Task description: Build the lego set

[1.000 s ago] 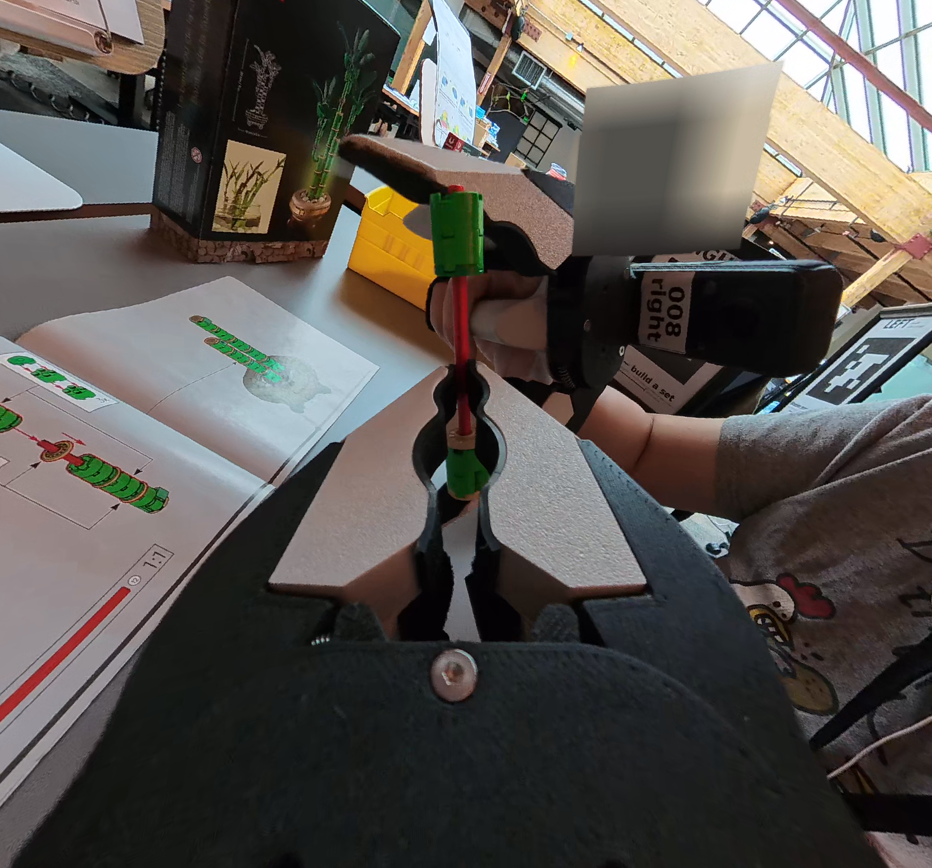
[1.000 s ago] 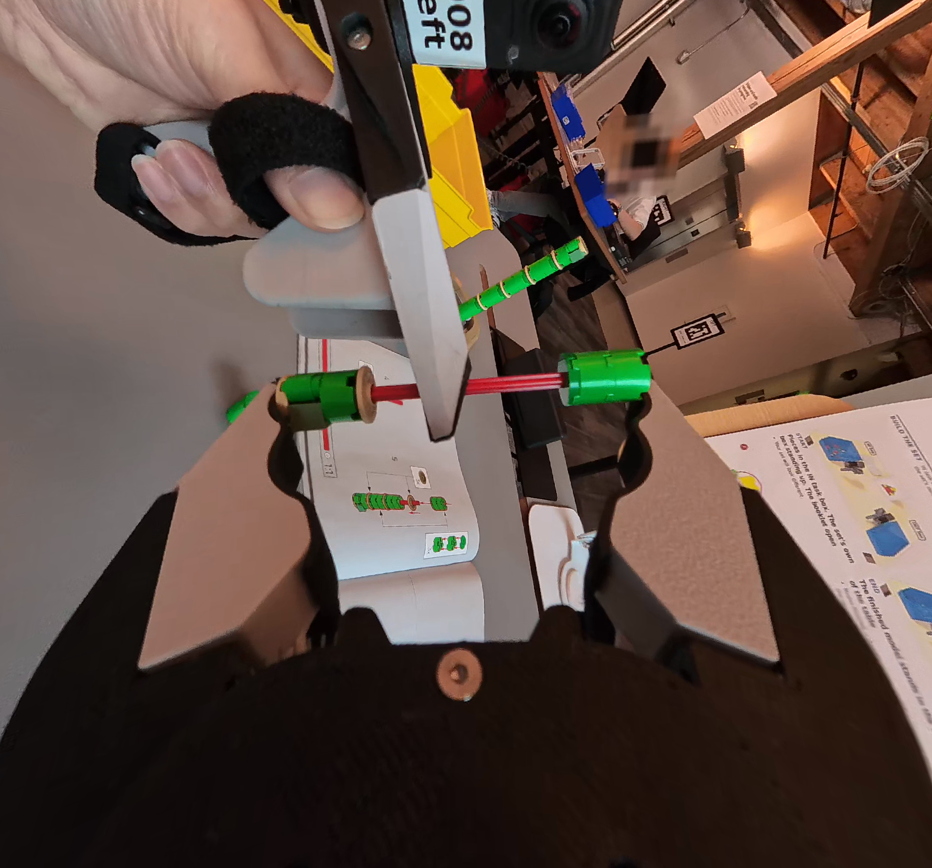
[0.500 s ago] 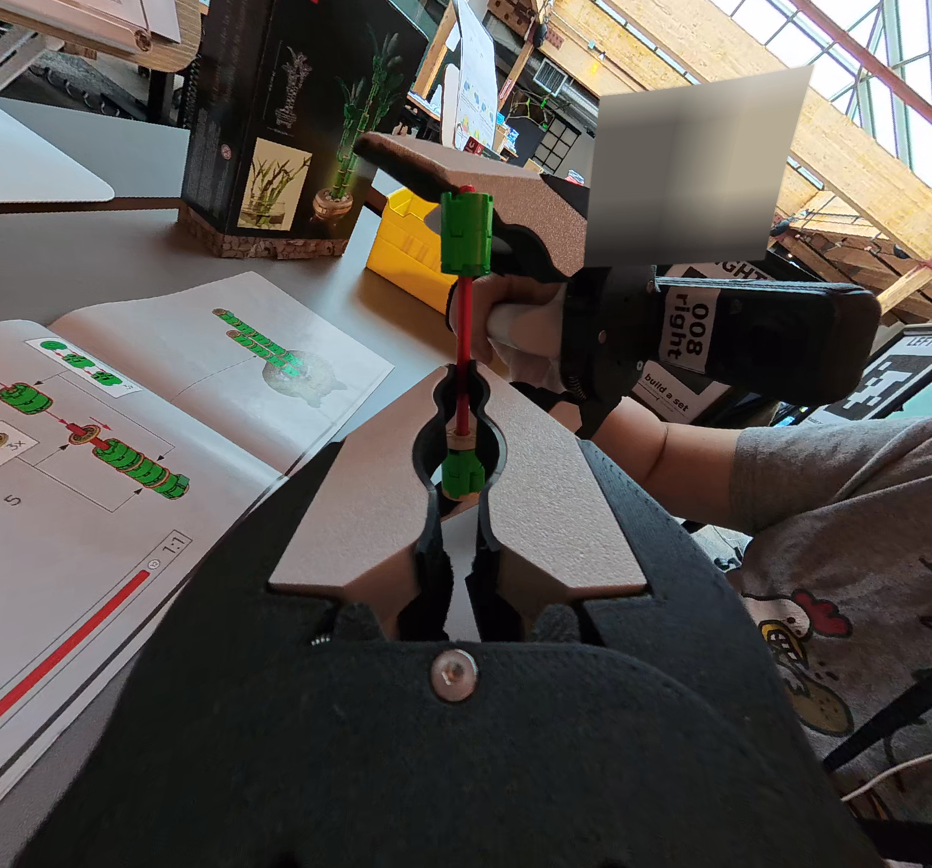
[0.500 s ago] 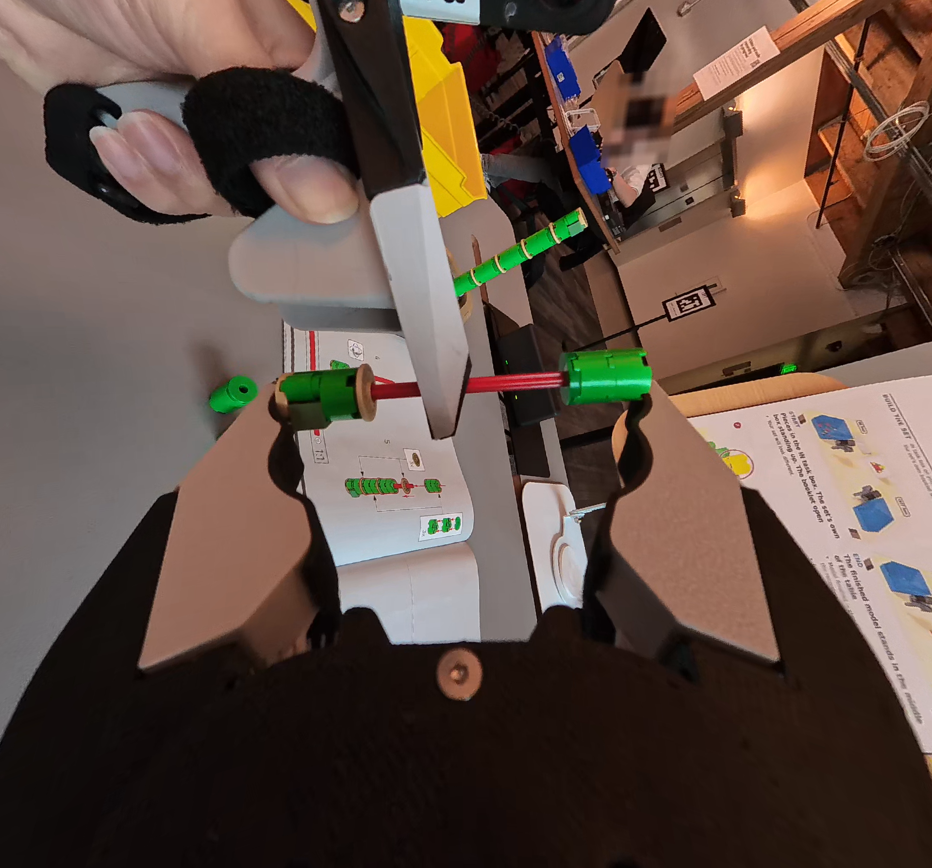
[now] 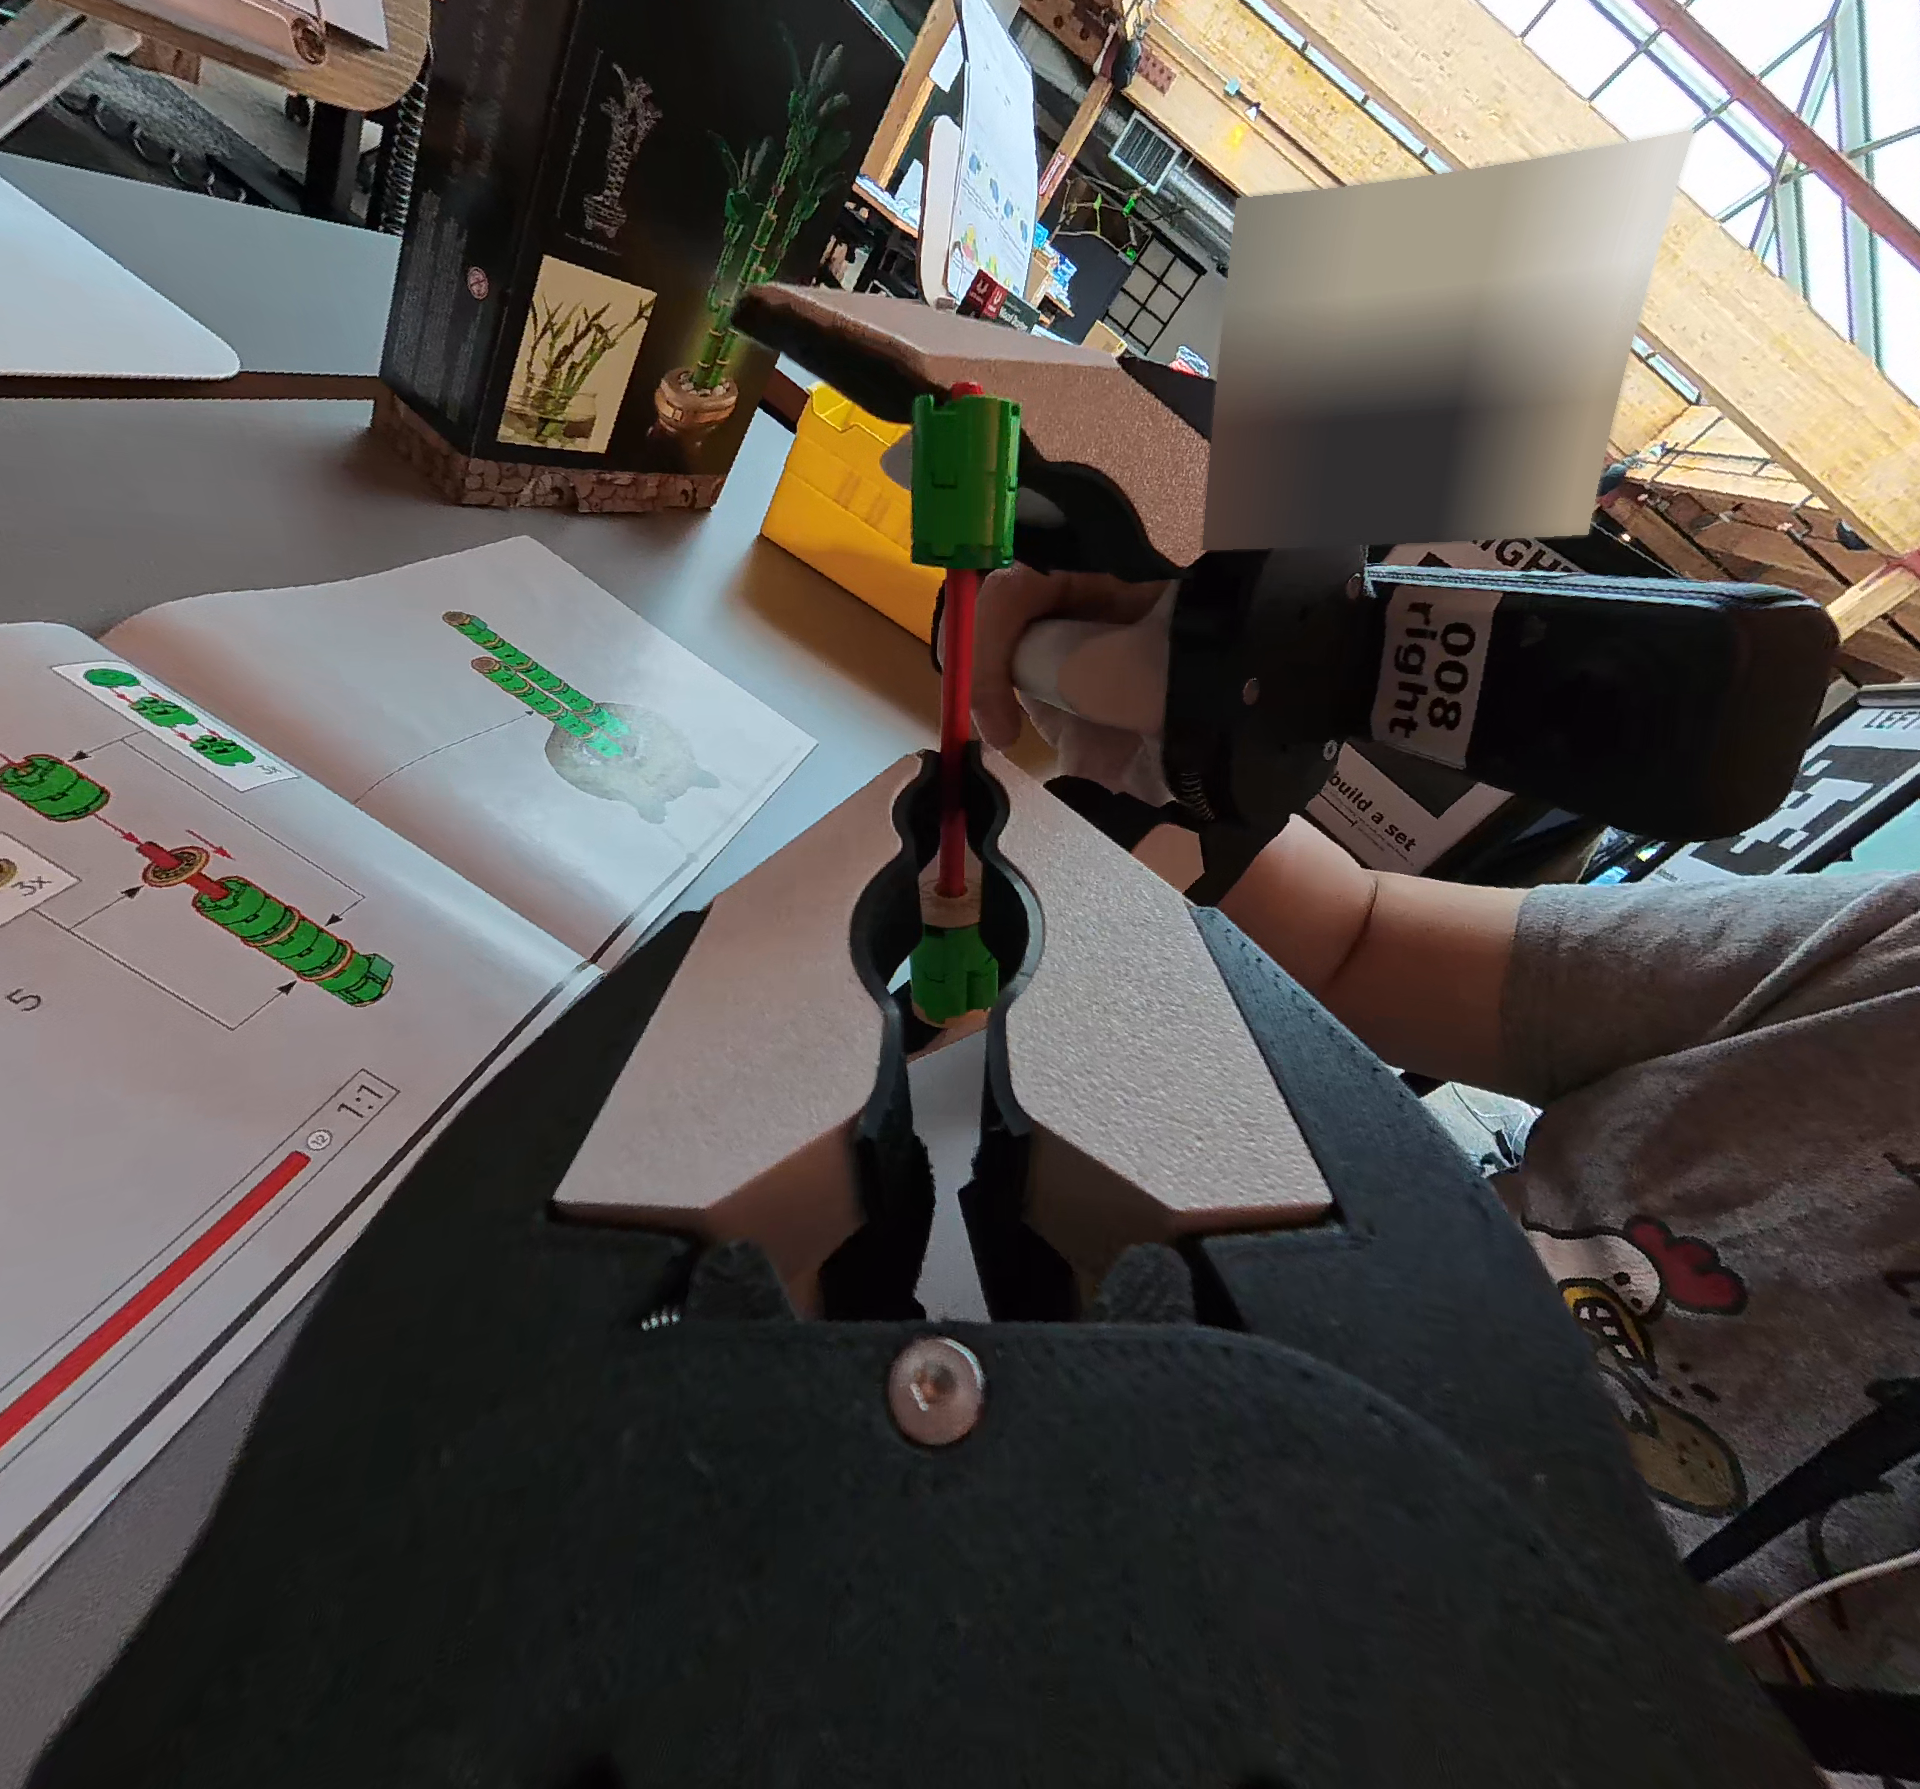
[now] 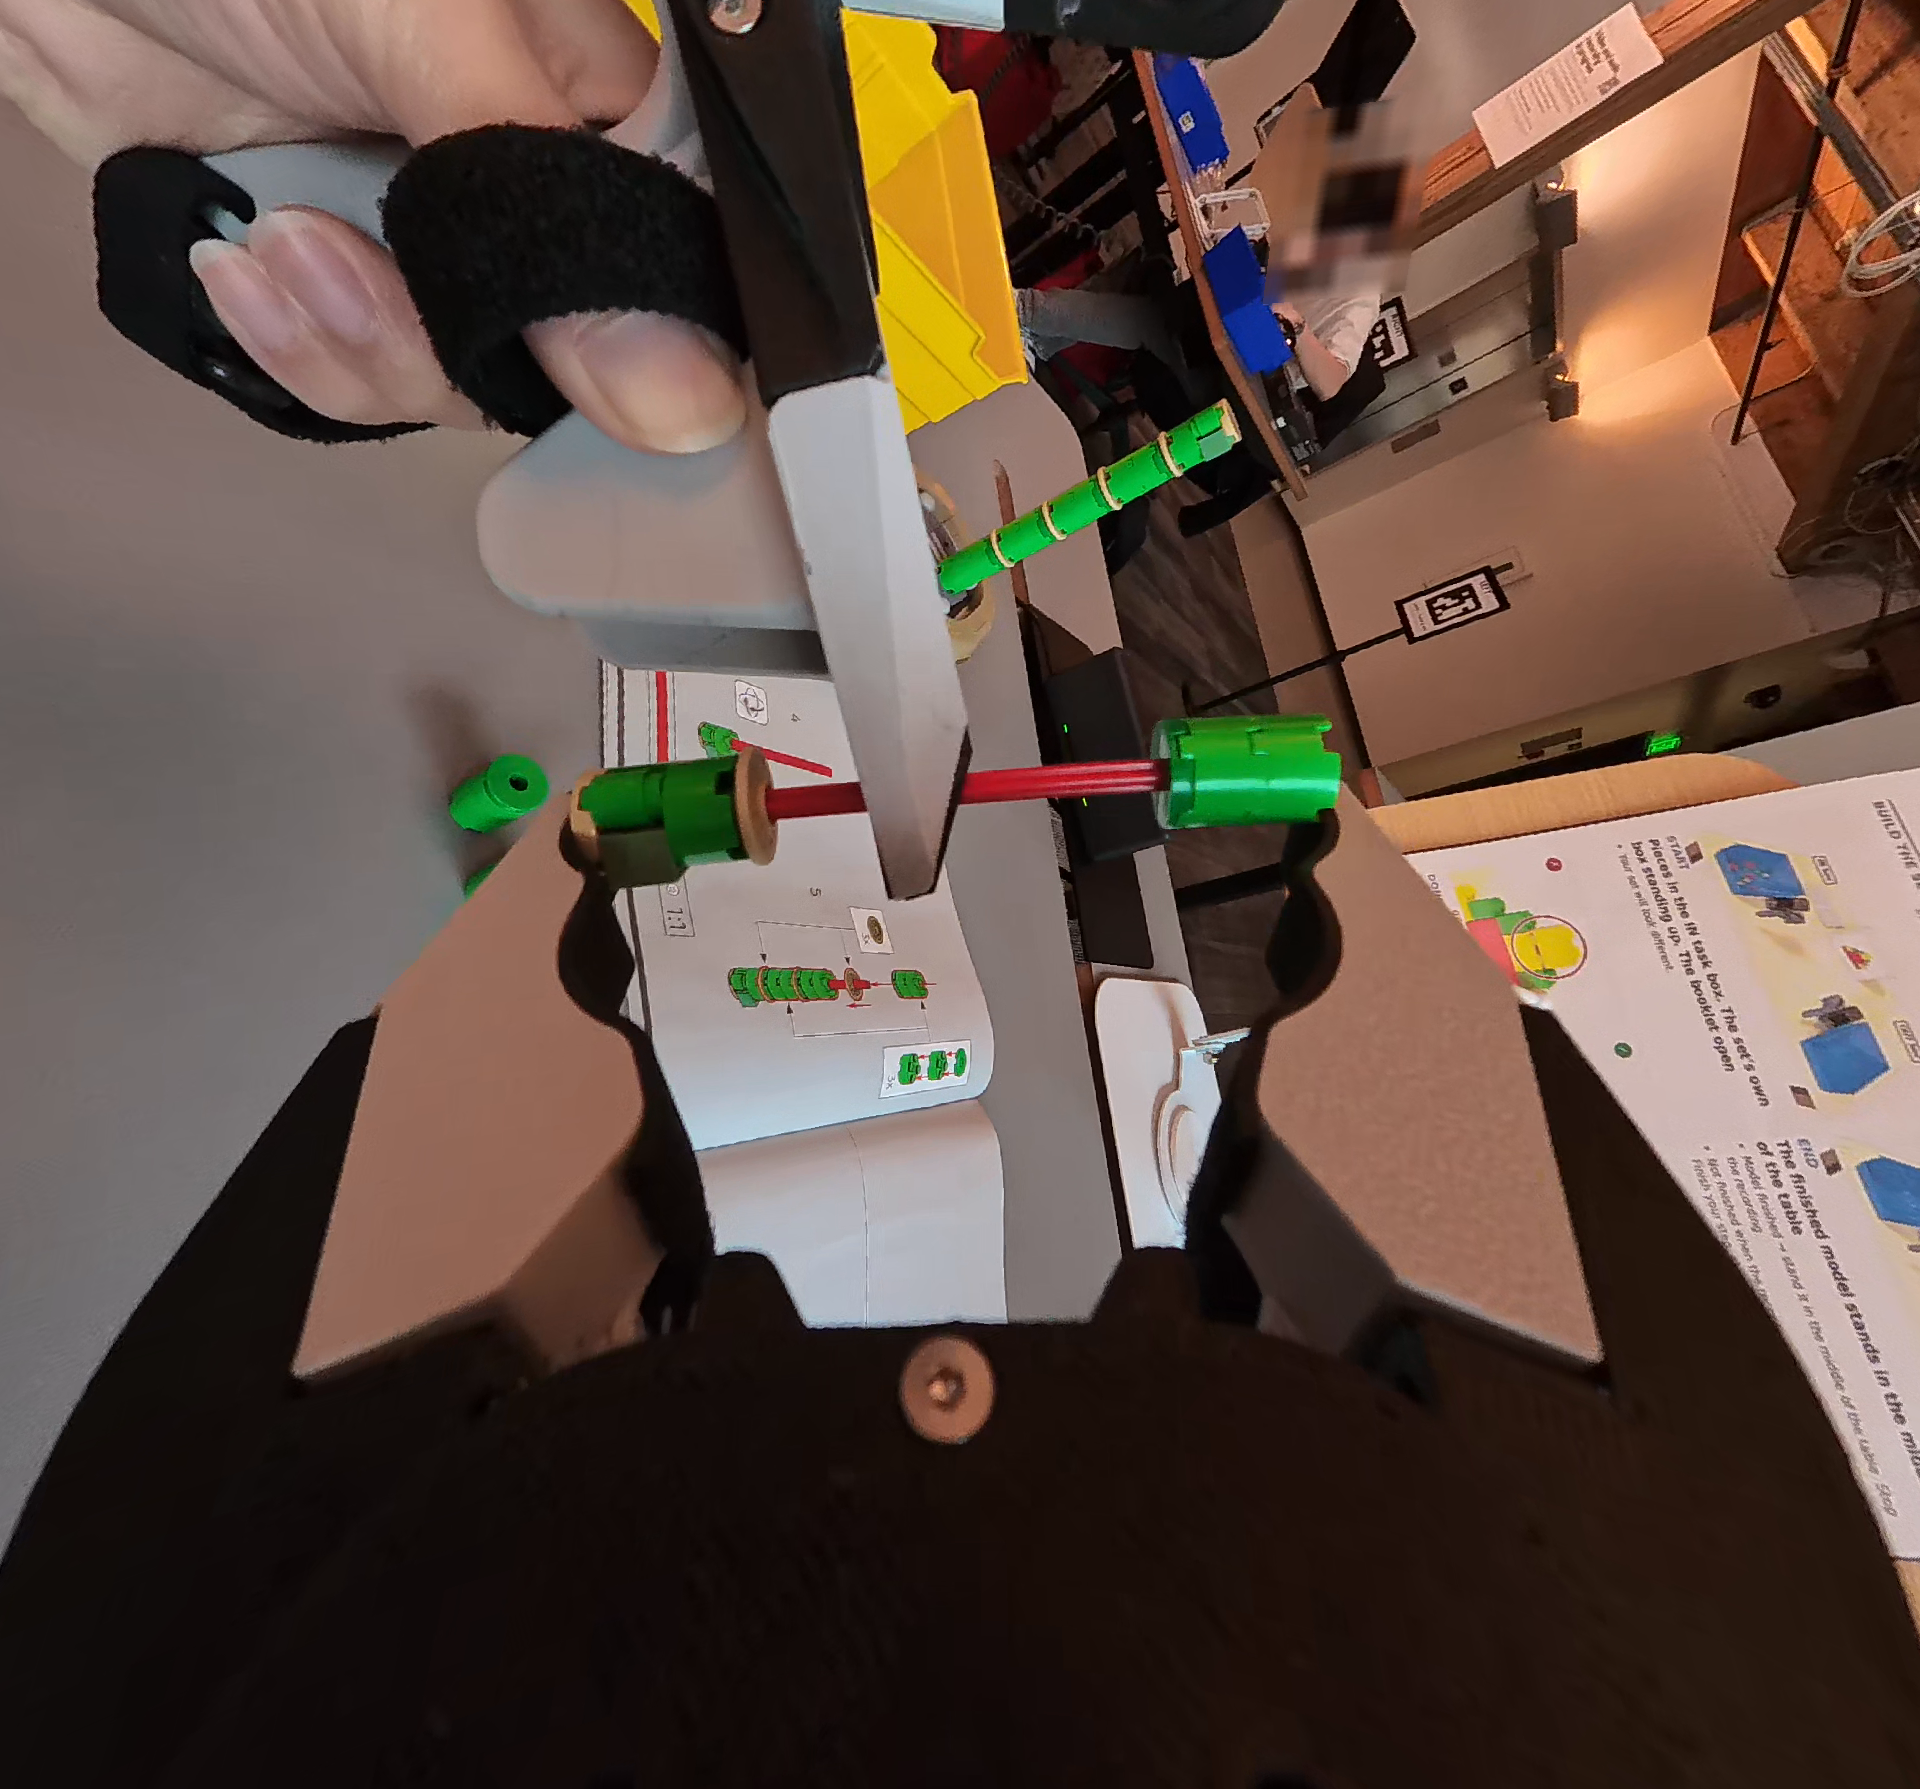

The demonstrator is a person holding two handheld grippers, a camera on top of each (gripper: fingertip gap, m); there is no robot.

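Observation:
A red axle (image 5: pixel 958 679) carries a green cylinder (image 5: pixel 963 482) at its top end and a green piece with a tan disc (image 5: pixel 951 970) at its bottom end. My left gripper (image 5: pixel 951 789) is shut on the axle's middle. In the right wrist view the axle (image 6: pixel 1060 783) lies crosswise. My right gripper (image 6: pixel 951 820) stands wide, one fingertip against the disc piece (image 6: pixel 675 814) and the other against the cylinder (image 6: pixel 1247 773), holding the assembly end to end. A left gripper finger (image 6: pixel 883 659) crosses the axle.
The open instruction booklet (image 5: pixel 364 804) lies on the grey table, with the set's box (image 5: pixel 623 233) and a yellow bin (image 5: pixel 842 513) behind. The right wrist view shows a loose green cylinder (image 6: pixel 499 789), a built green stalk (image 6: pixel 1091 492) and a printed sheet (image 6: pixel 1714 1012). Only a small space, under 4 cm, lies between the two pairs of fingers.
Both grippers keep the same hold on the assembly. The pair has shifted a little over the table, and the loose green cylinder has come into the right wrist view.

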